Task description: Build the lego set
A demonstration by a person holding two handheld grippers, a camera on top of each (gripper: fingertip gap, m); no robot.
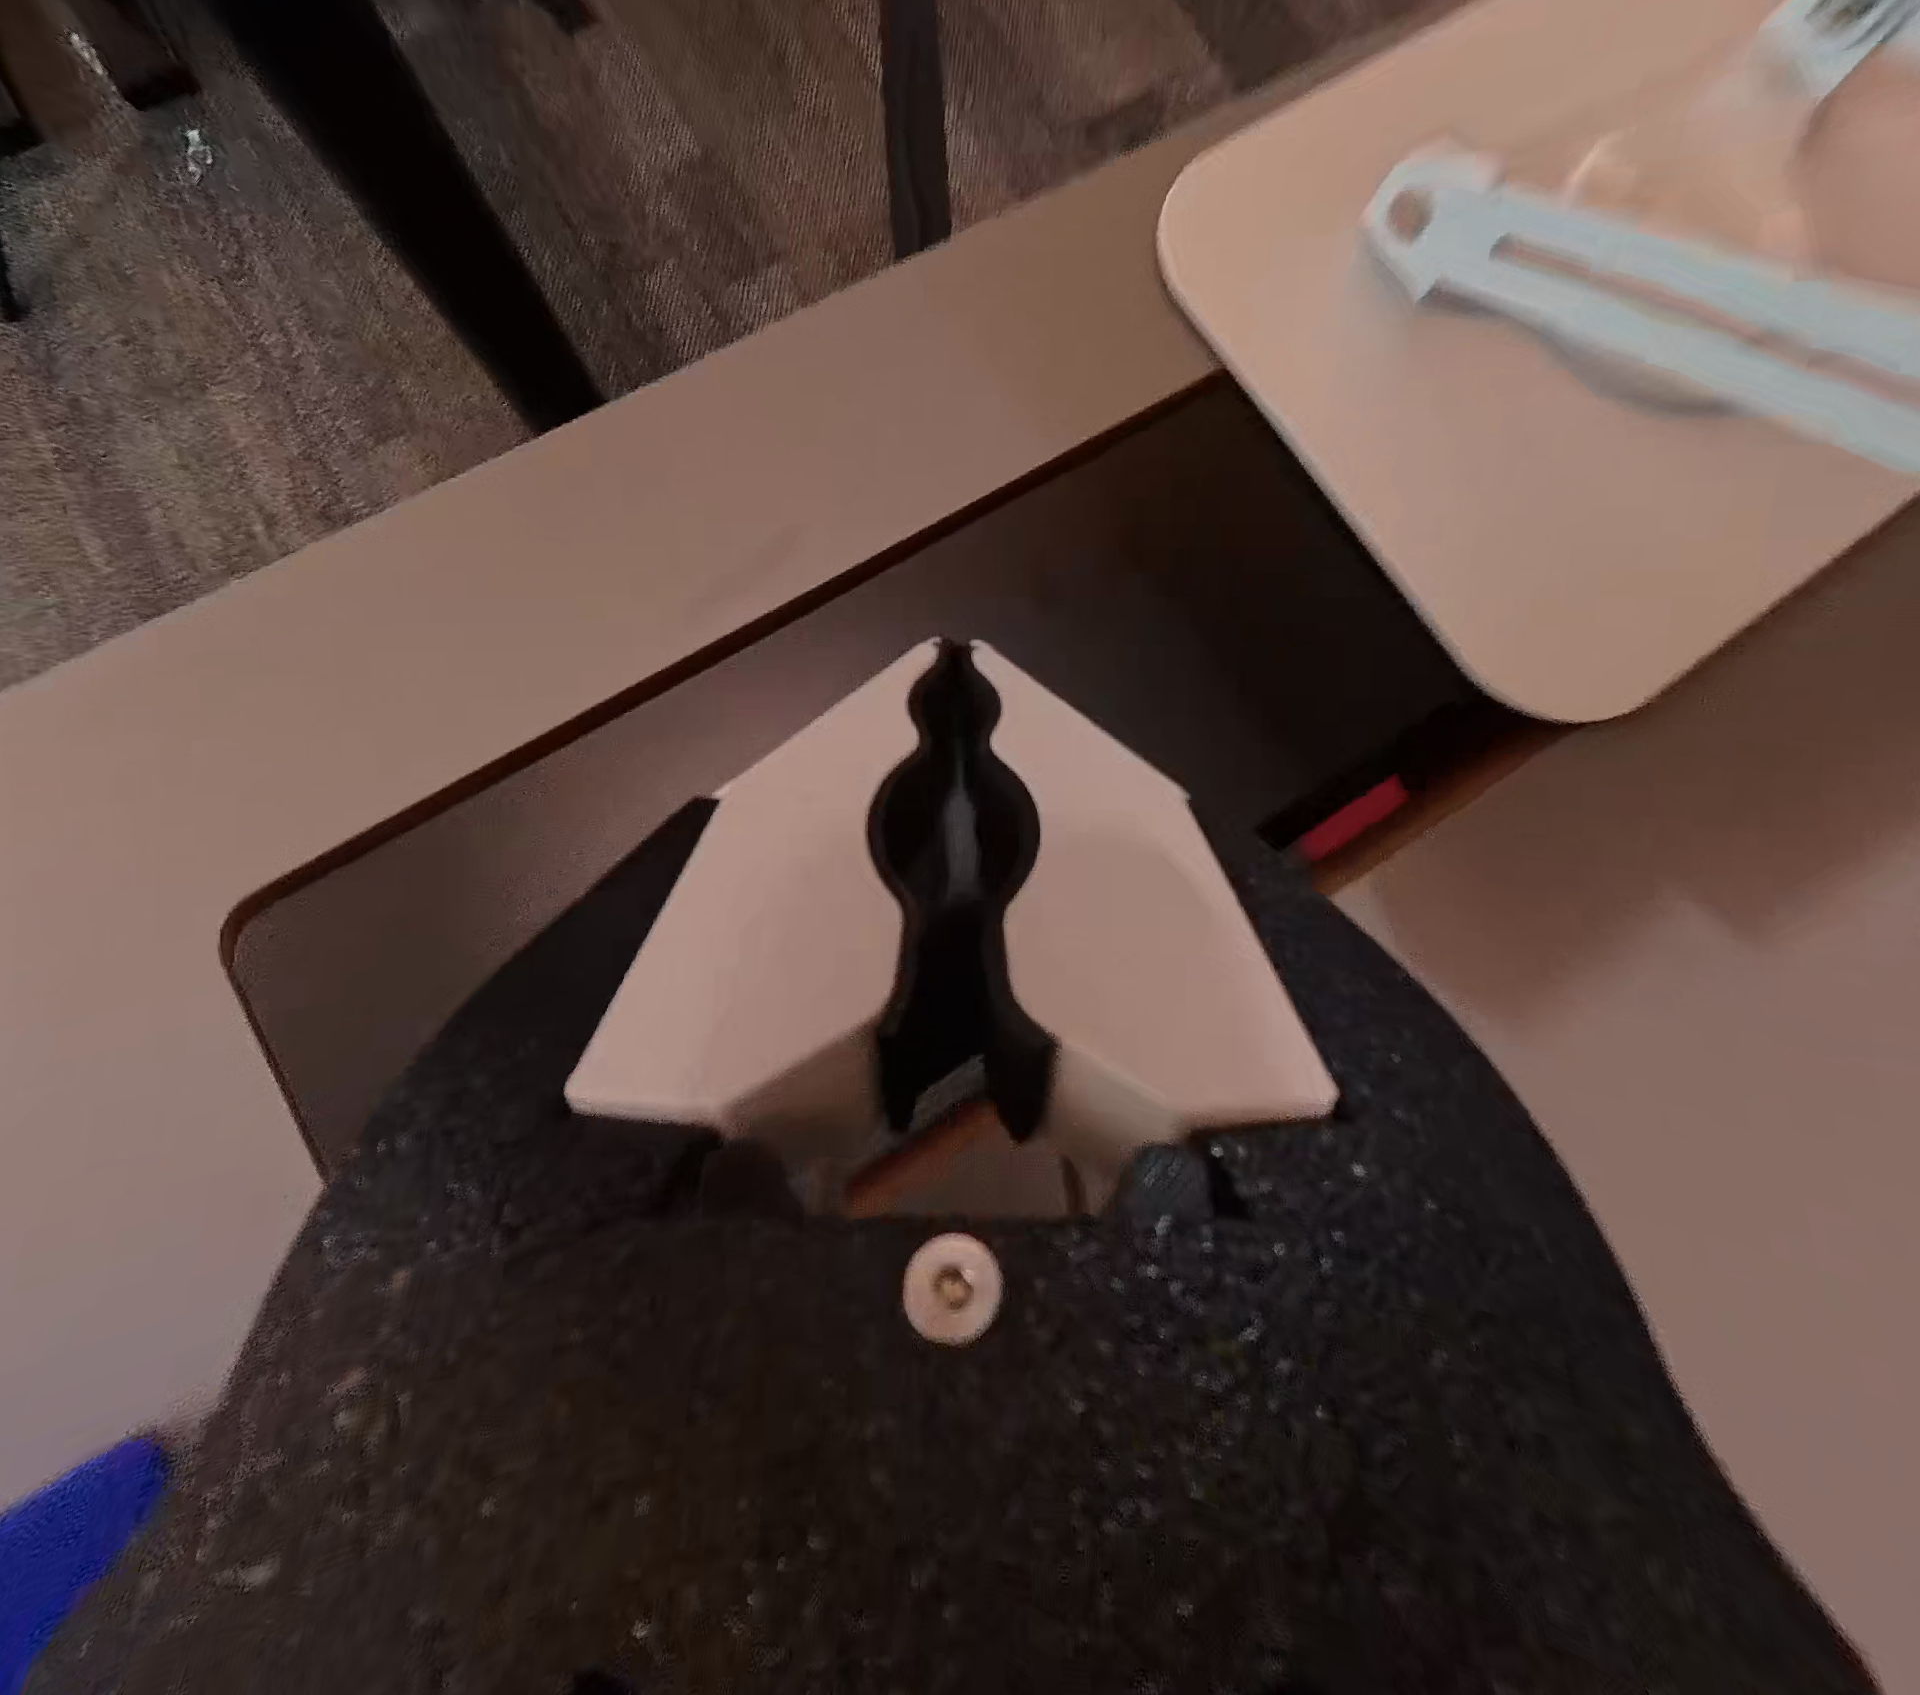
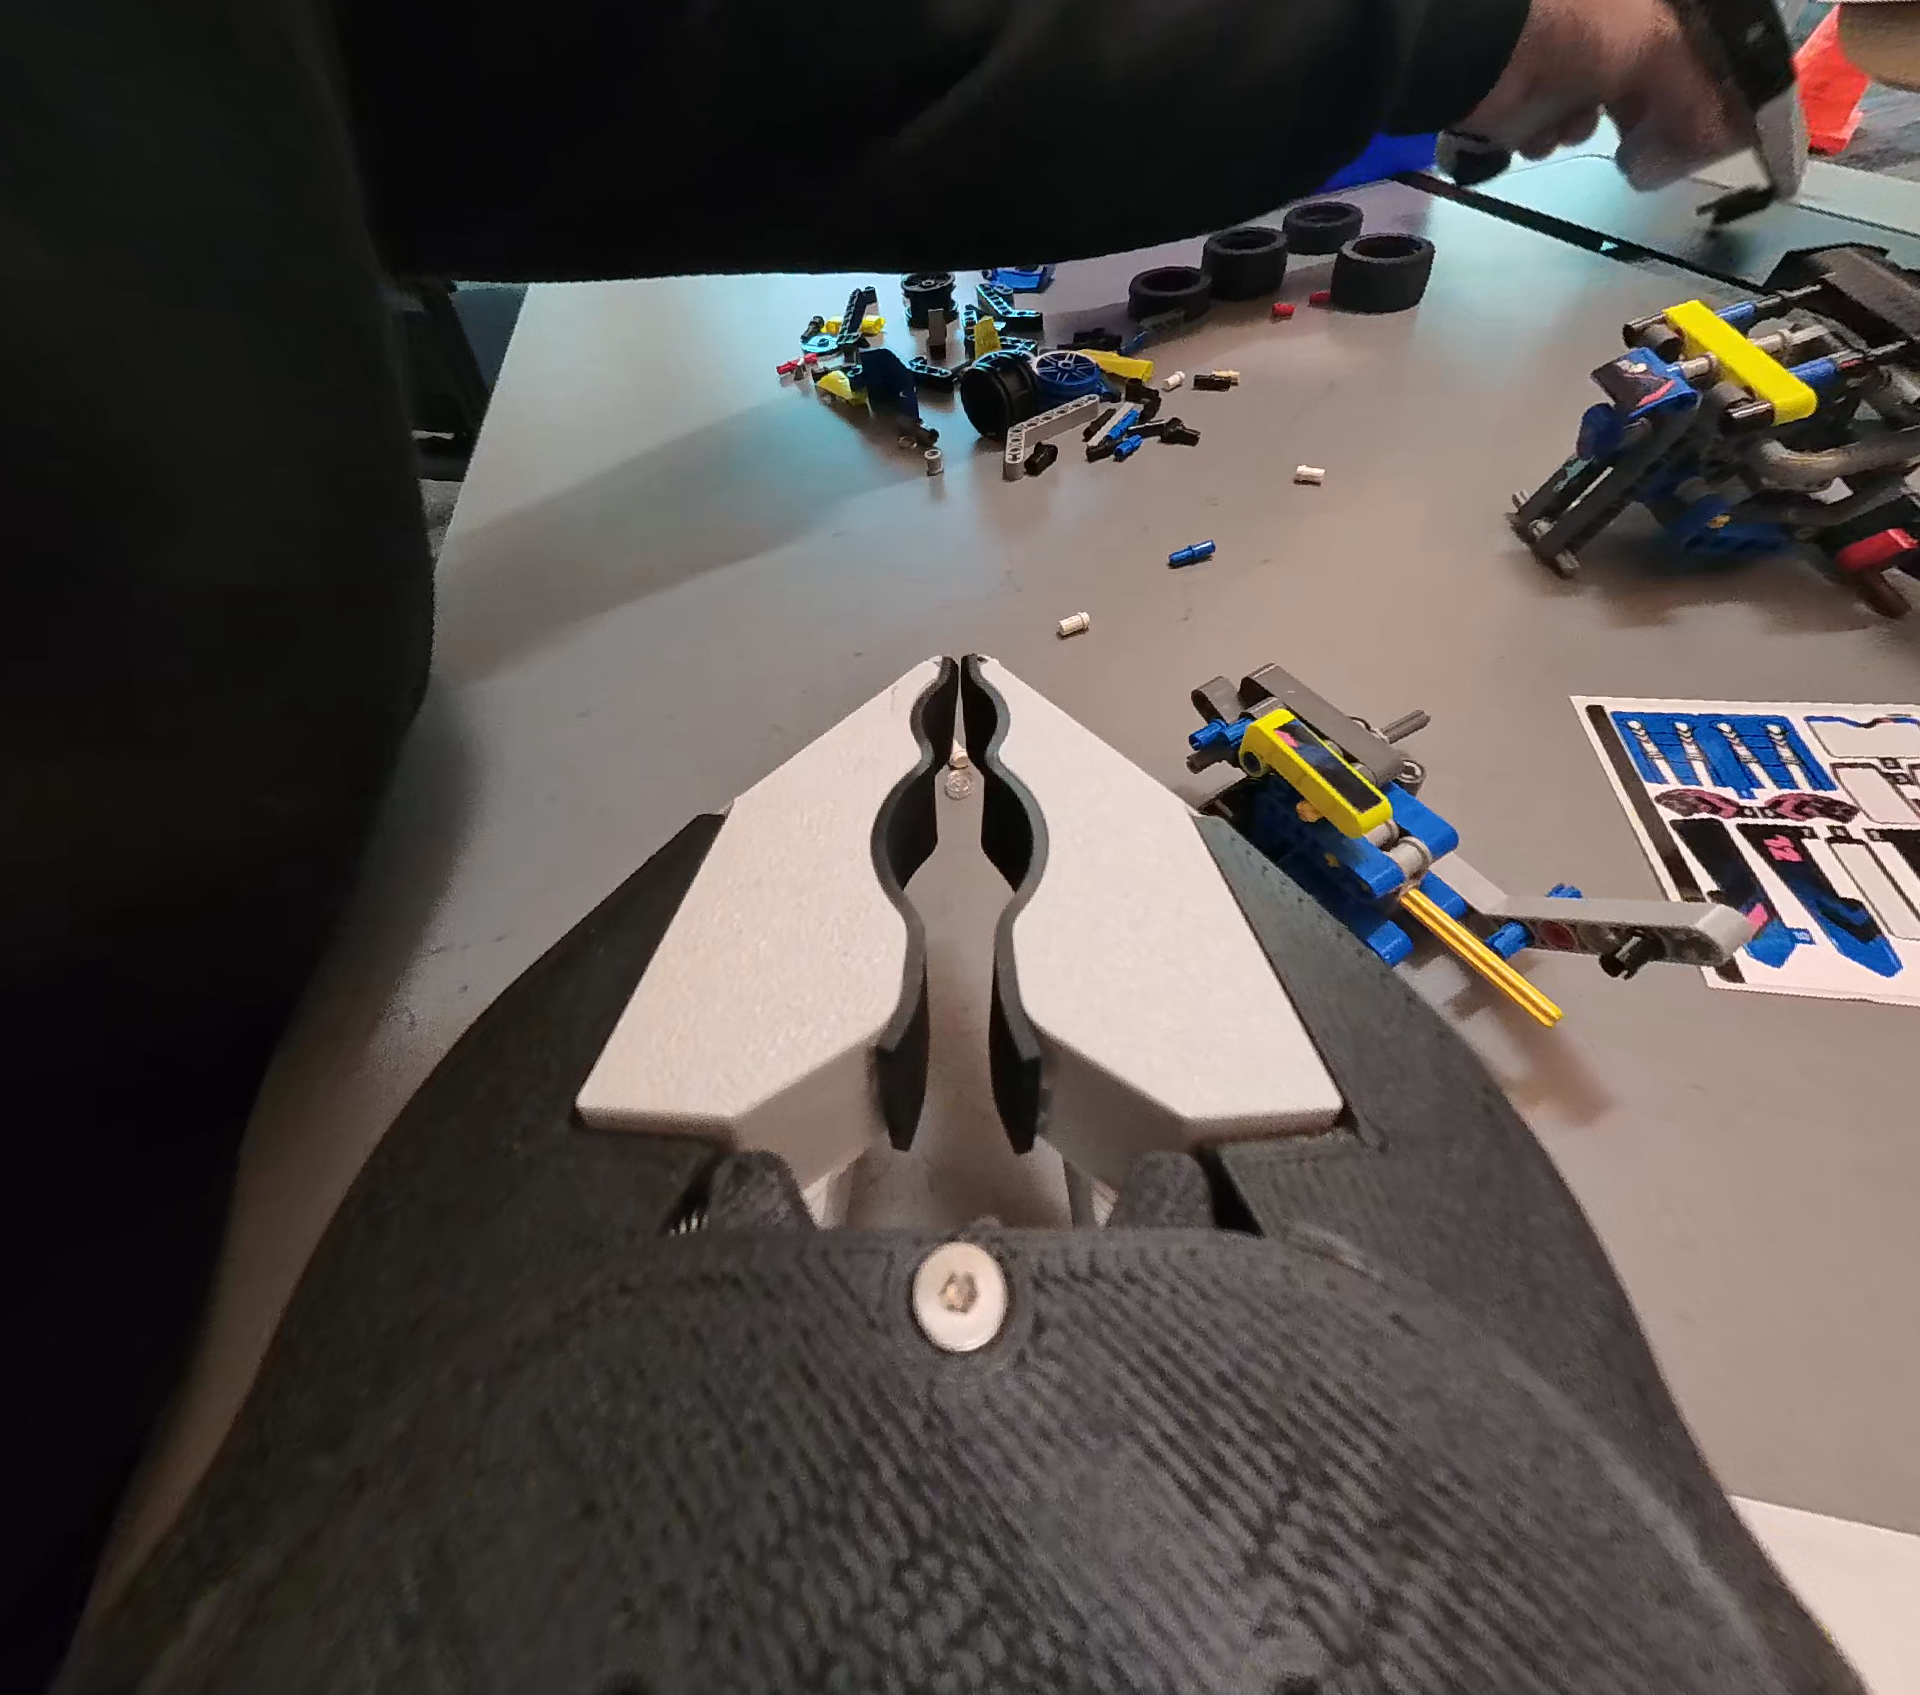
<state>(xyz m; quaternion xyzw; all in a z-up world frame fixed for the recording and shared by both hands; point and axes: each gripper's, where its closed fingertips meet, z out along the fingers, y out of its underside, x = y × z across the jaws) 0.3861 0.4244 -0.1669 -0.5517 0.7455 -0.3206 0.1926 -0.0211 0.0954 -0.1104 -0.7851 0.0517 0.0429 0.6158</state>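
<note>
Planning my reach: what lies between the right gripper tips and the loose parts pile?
Right wrist view: bare grey table between the right gripper and the pile; one white pin sits off right.

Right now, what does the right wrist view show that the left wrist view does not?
Only the right view: loose parts, four tyres, a small assembly, a bigger assembly, a sticker sheet and the person's sleeve.
Only the left view: carpet, a dark recess and a pale board.
Both: a shut gripper, left and right, over a table.
</note>
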